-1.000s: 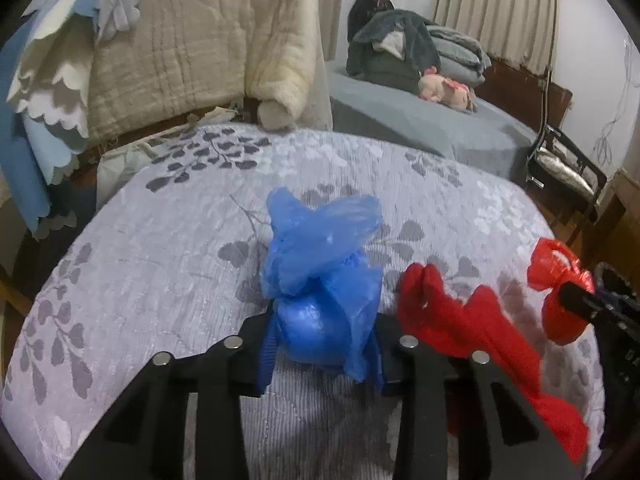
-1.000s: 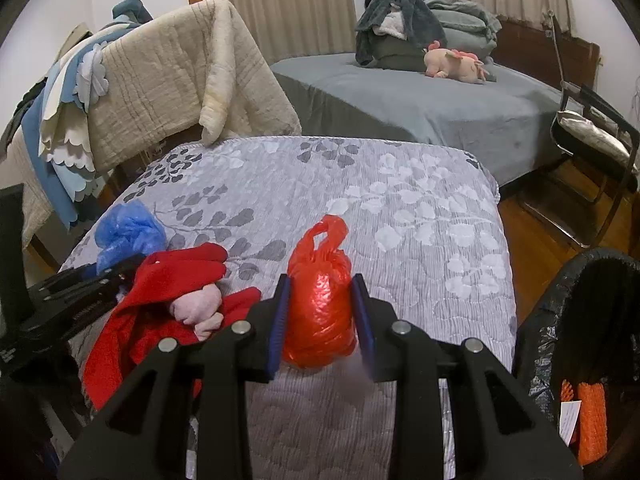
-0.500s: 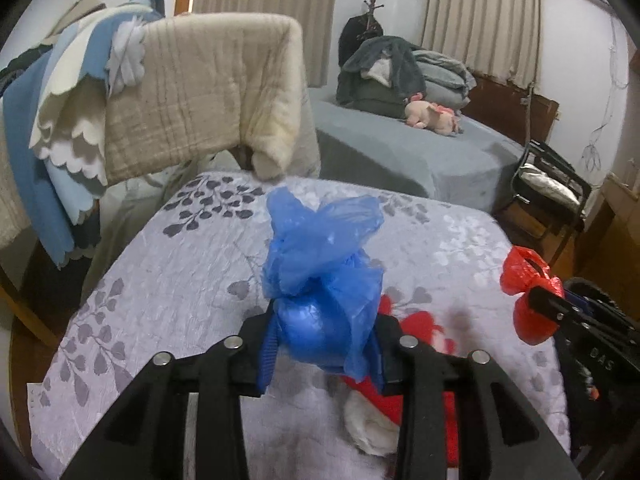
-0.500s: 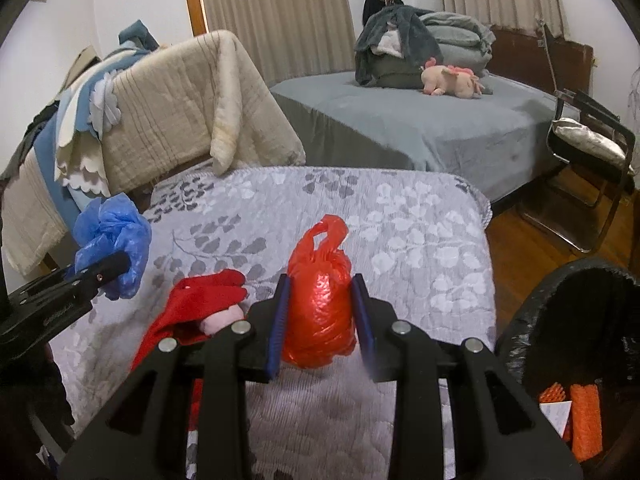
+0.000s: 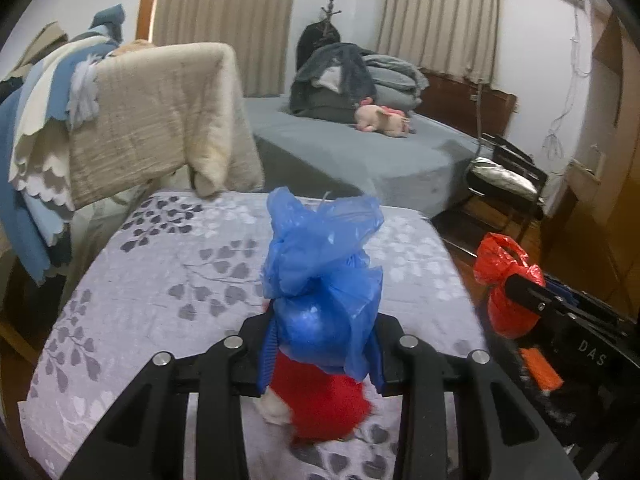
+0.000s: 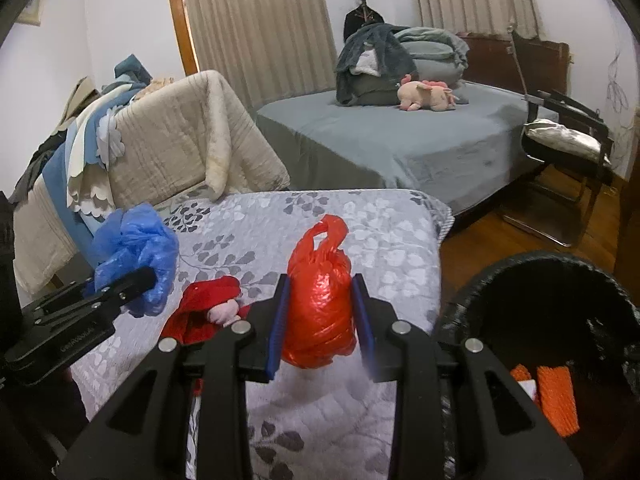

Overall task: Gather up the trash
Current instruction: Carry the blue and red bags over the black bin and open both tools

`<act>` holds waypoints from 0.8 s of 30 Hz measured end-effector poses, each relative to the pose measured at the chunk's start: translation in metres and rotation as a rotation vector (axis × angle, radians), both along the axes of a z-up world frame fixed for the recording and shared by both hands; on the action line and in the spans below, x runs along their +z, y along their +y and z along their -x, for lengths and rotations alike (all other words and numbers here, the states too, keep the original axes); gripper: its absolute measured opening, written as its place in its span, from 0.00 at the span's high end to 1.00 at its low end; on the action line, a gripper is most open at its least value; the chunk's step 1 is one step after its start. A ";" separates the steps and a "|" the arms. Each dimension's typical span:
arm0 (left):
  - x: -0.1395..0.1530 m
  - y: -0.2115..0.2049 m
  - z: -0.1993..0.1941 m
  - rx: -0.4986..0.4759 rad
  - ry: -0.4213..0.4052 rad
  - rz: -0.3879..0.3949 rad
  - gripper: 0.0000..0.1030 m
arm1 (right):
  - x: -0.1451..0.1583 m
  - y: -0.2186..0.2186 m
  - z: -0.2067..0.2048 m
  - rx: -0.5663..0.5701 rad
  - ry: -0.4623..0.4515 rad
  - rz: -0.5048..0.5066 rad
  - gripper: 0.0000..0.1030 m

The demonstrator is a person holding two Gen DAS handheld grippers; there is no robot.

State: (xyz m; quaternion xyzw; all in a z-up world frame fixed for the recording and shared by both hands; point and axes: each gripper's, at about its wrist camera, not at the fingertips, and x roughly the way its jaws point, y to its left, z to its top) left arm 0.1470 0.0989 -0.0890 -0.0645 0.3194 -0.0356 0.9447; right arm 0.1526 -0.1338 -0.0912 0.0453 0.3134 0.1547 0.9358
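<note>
The blue bag [image 5: 324, 280] is pinched between the pads of the left tool [image 5: 322, 354], and the red bag [image 6: 320, 296] is pinched the same way in the right tool [image 6: 320, 326]; each tool is closed narrow on its knotted bundle, neither slack. A second ago both bags sat low against the grey leaf-patterned bedspread [image 6: 248, 232]; now they hang clear above it, carried up and over toward the black-lined bin [image 6: 552, 292]. In the right wrist view the bin's mouth fills more of the lower right corner than it did, and the orange scraps [image 6: 556, 396] already lying in it are plainer.

Taking the bin as landmark: the red bag is just beside its rim, on the bedspread side and not yet over the opening; the blue bag is farther from it, beyond the red one. A red stuffed toy [image 6: 204, 308] lies on the bedspread between and below the two bags, untouched.

So the pickup looks finished for both bundles and the carry is under way. What remains, I judge, is bringing each over the bin's mouth and letting go, red first since it is nearer.
</note>
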 end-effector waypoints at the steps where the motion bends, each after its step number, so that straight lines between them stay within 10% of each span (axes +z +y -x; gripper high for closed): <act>1: 0.002 -0.005 0.002 -0.010 -0.003 0.001 0.65 | 0.002 -0.003 0.003 -0.004 -0.003 -0.001 0.71; 24: 0.029 -0.123 0.033 -0.261 -0.062 0.018 0.65 | 0.032 -0.110 0.065 -0.203 -0.108 0.008 0.71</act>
